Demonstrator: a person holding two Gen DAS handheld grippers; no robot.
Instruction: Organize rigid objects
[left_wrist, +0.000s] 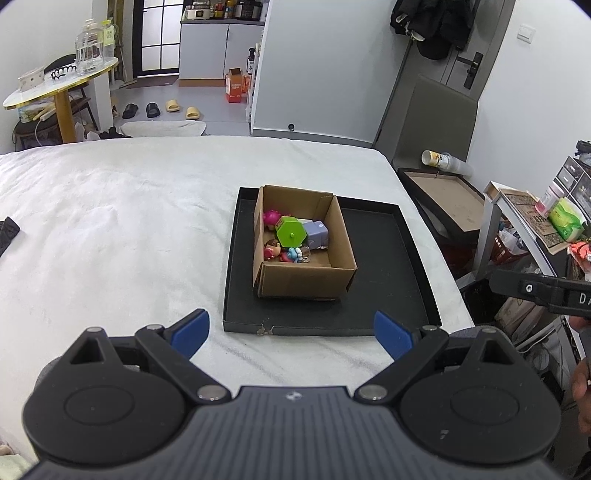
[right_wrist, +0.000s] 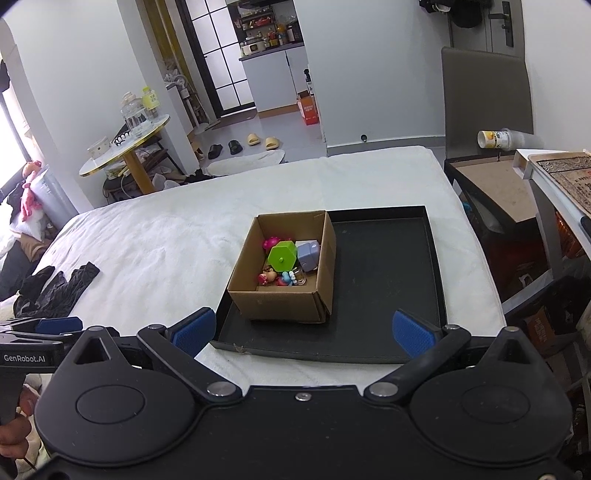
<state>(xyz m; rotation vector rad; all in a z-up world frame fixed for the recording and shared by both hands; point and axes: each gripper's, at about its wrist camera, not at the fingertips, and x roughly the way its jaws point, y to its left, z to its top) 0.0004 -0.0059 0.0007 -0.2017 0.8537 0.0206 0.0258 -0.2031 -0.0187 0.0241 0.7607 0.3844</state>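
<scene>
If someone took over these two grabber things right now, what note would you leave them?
Left gripper: open, empty, held short of the tray's near edge.
Right gripper: open, empty, also held back.
Cardboard box stands in the left part of the black tray on the white bed.
In the box: green hexagon, lilac block, pink toy, small figures.
Done: every toy in view sits in the box.
Left: unclear; the tray's right part holds nothing.

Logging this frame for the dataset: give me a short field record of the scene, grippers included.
surface: white bedspread
tray: black tray on the bedspread
box: open cardboard box on the tray's left part
contents: green hexagonal toy, lilac block, small figurines
left gripper: open, empty
right gripper: open, empty
</scene>
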